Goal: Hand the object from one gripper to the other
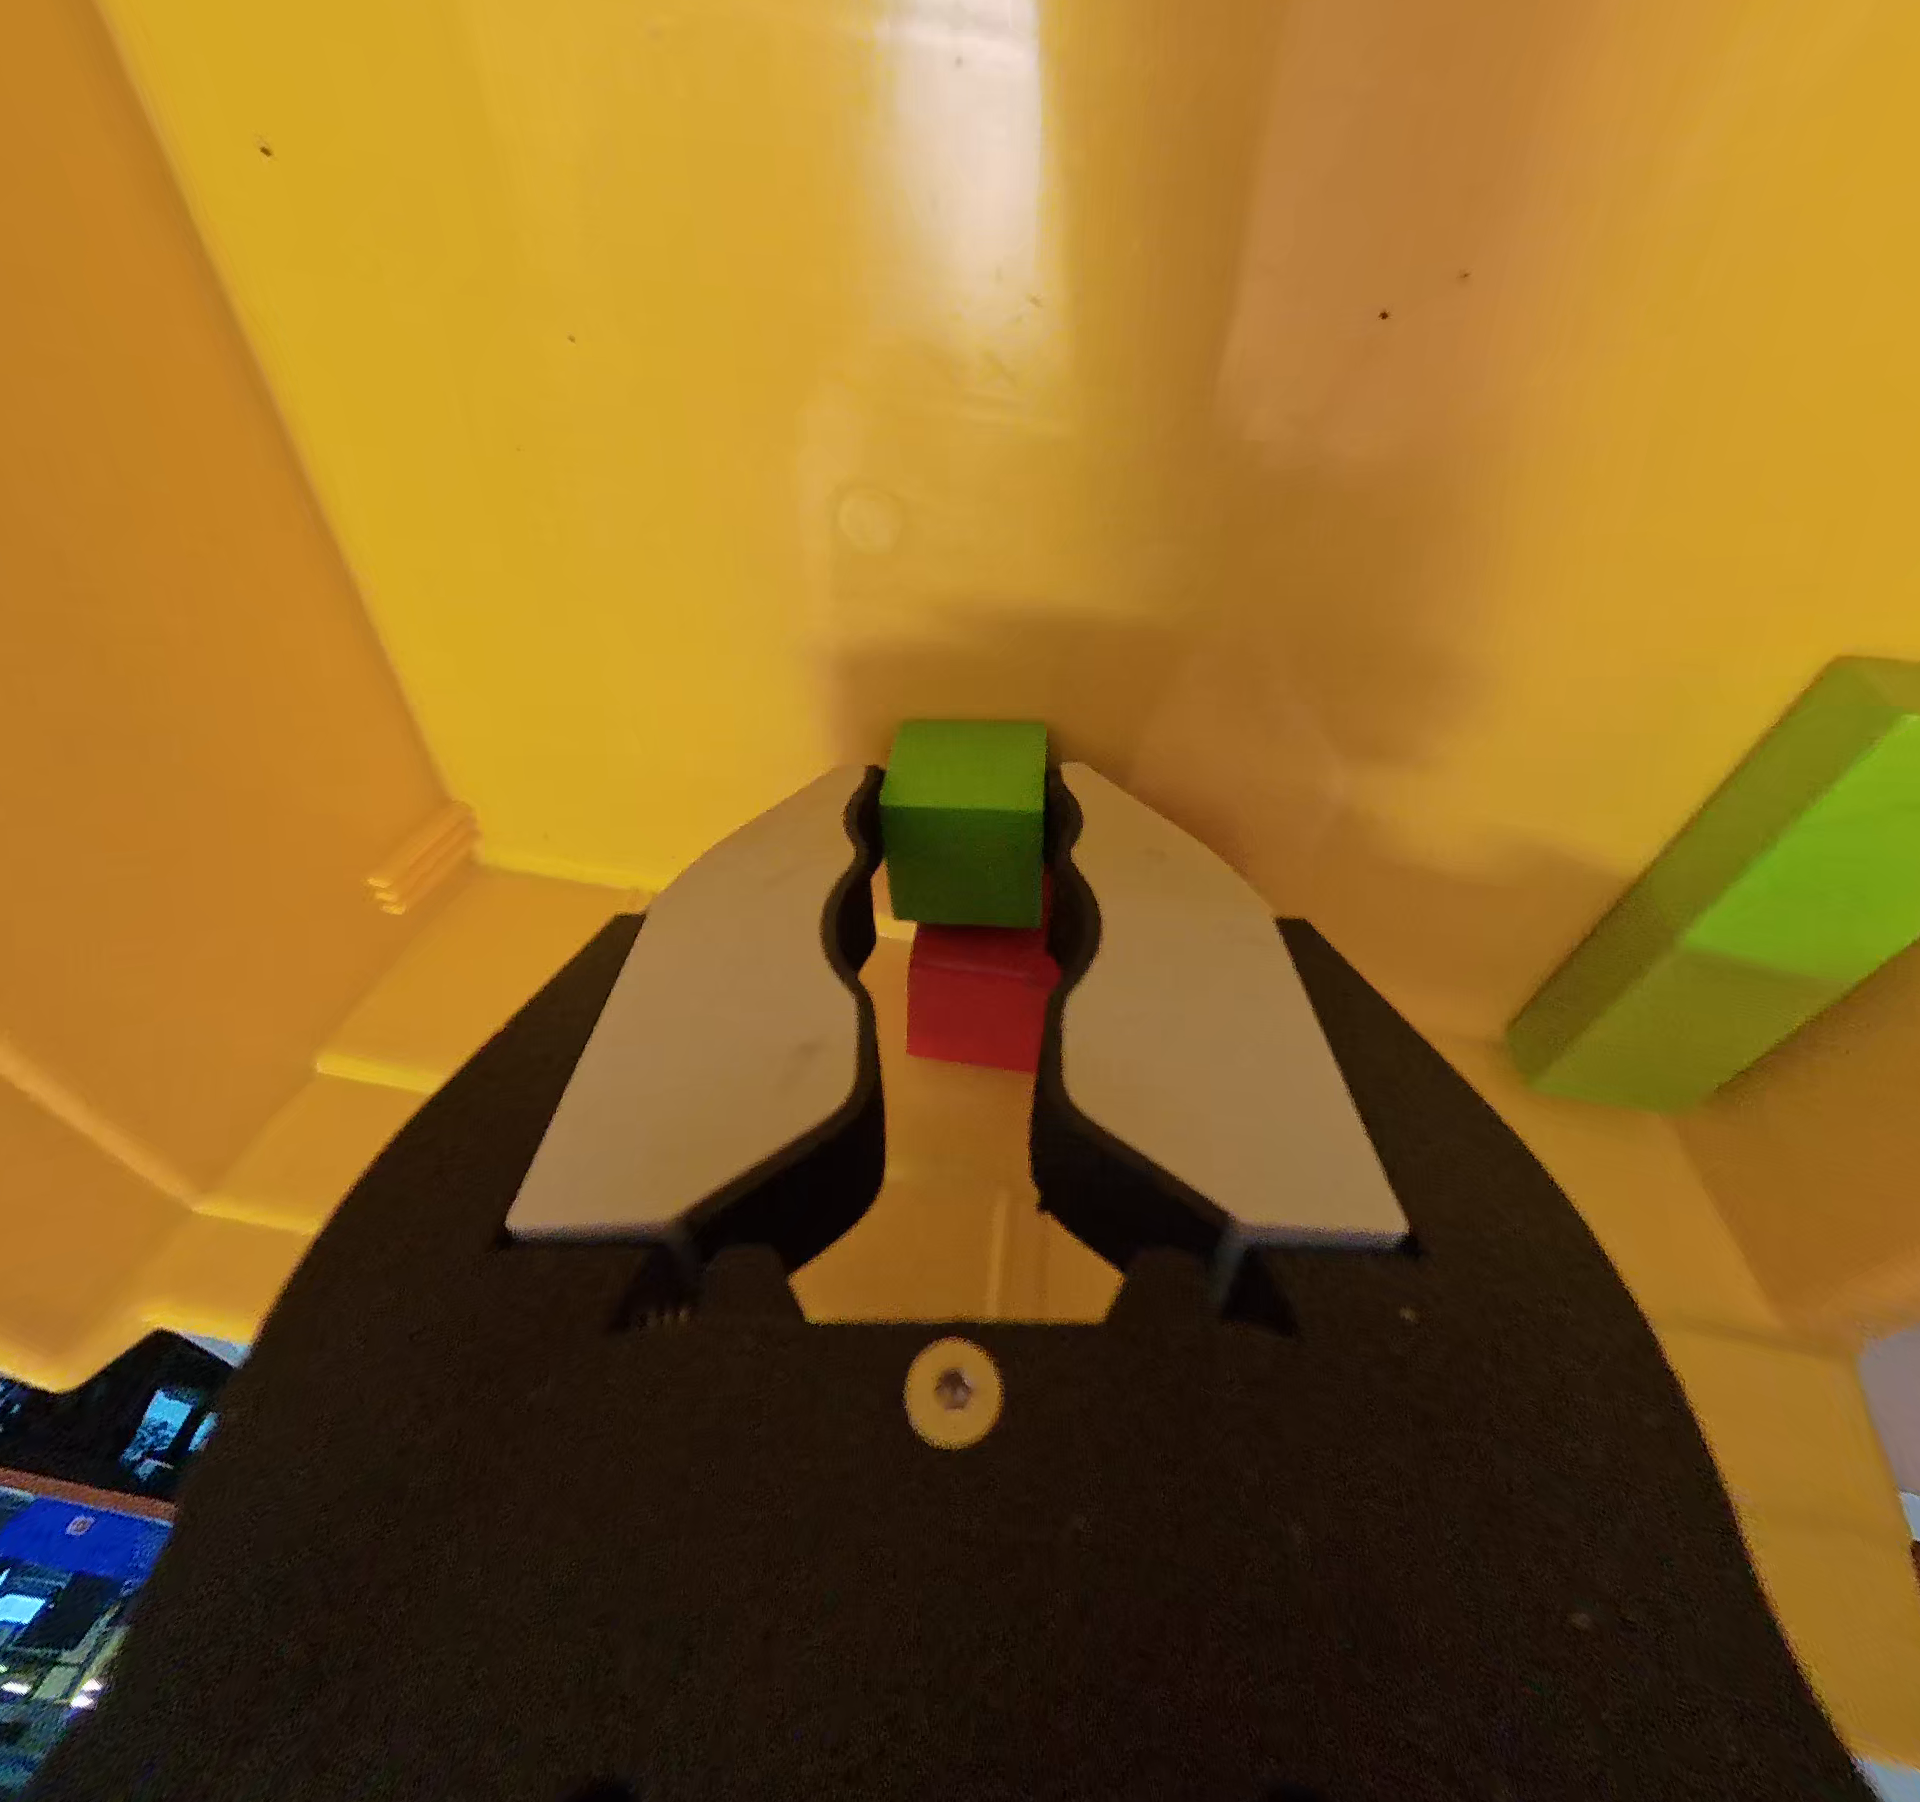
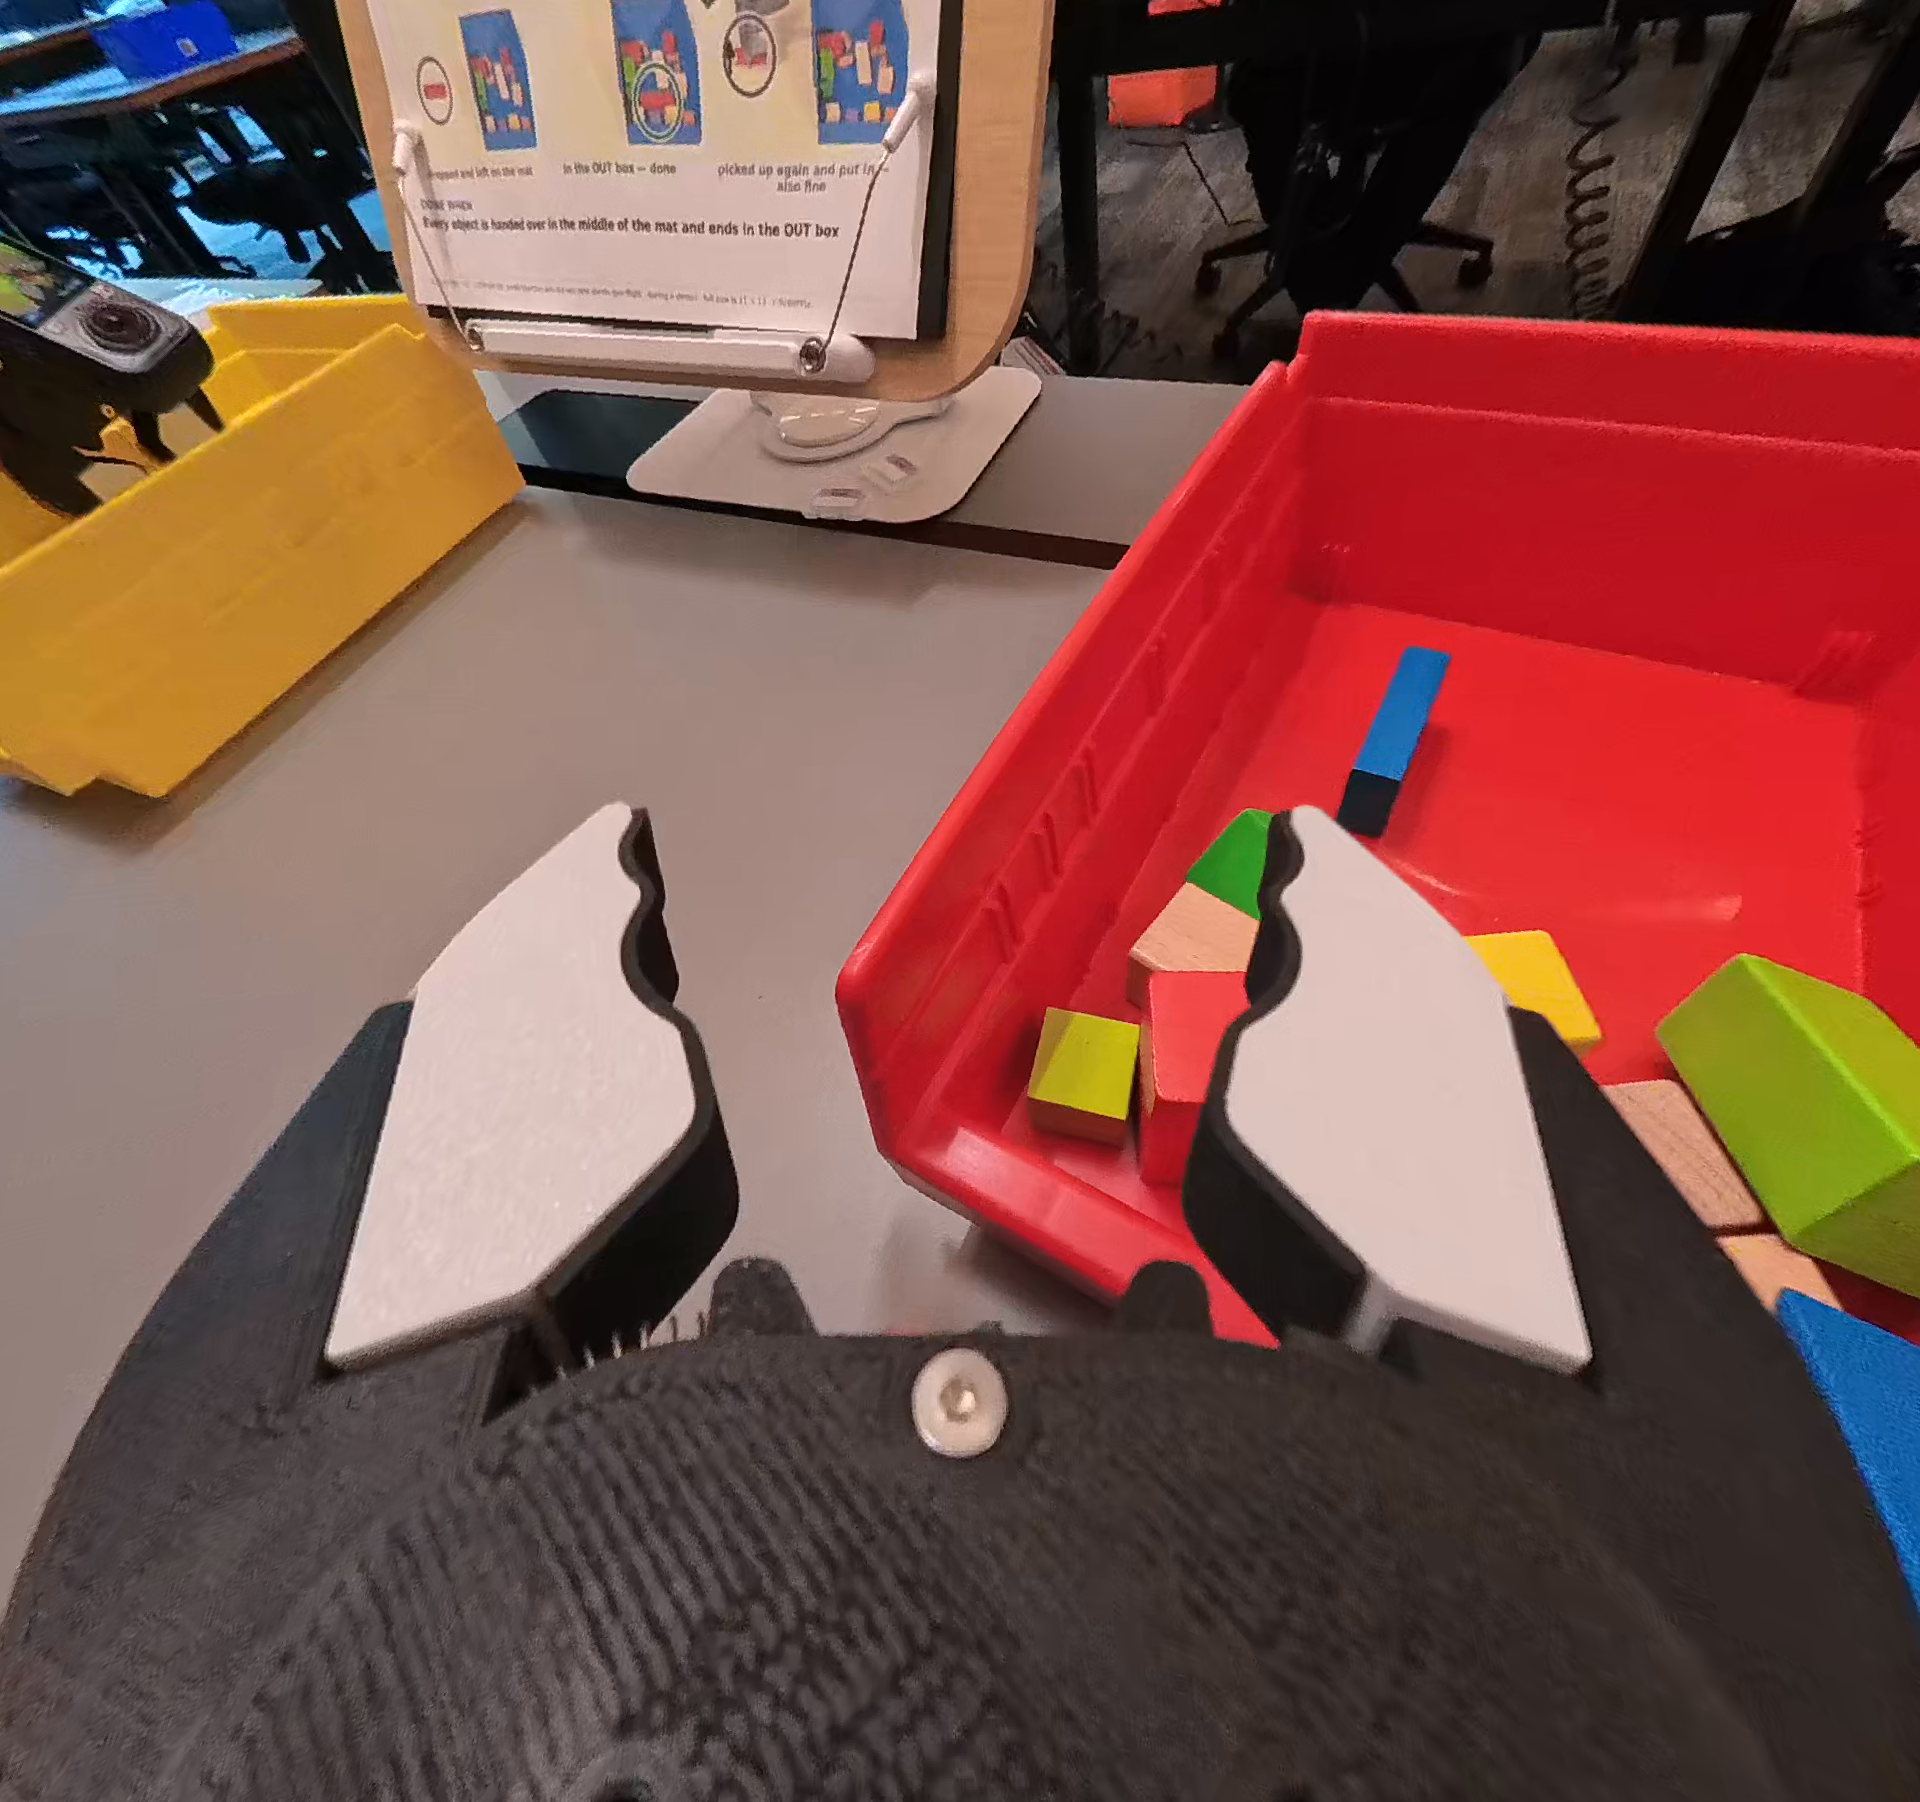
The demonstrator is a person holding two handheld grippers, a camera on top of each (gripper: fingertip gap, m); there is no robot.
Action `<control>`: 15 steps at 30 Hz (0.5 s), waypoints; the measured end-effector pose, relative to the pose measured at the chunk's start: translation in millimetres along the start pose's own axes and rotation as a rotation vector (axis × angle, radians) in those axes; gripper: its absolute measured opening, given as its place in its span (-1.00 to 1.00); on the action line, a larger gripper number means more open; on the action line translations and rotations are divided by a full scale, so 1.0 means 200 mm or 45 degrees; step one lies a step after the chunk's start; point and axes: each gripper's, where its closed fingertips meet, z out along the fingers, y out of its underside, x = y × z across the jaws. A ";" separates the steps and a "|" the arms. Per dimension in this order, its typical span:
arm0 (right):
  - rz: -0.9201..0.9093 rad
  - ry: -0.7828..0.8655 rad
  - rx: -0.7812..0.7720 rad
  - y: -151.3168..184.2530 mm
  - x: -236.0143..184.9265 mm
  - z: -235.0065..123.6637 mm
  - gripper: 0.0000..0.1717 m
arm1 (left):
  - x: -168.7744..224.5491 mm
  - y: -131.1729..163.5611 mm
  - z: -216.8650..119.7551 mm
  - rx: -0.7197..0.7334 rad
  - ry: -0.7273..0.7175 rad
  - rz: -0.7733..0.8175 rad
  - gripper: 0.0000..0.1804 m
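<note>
Two cubes stack inside the yellow bin (image 1: 312,505): a green cube (image 1: 964,822) on a red cube (image 1: 977,999), the red one half hidden beneath it. Motion blur softens the edges, so whether the pads press the green cube is hard to tell; the left gripper (image 1: 966,817) stands narrowly around it, fingertips level with its sides. Being a cube, it shows no long axis; one face looks back at the camera. A green block (image 1: 1745,921) is cut off at the frame edge. The right gripper (image 2: 961,879) gapes wide over the red bin (image 2: 1039,817) wall, holding nothing.
</note>
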 end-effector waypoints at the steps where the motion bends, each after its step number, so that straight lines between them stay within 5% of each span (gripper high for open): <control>1: 0.002 0.002 -0.005 0.01 0.00 0.01 0.28 | 0.00 0.00 0.00 -0.005 0.001 -0.005 -0.69; 6: 0.023 -0.034 0.000 -0.01 -0.03 0.01 0.25 | -0.02 -0.08 -0.12 0.072 -0.121 -0.013 -0.69; 15: 0.081 -0.307 0.105 -0.14 -0.34 -0.02 0.19 | 0.31 -0.64 -0.86 0.931 -0.152 -0.127 -0.69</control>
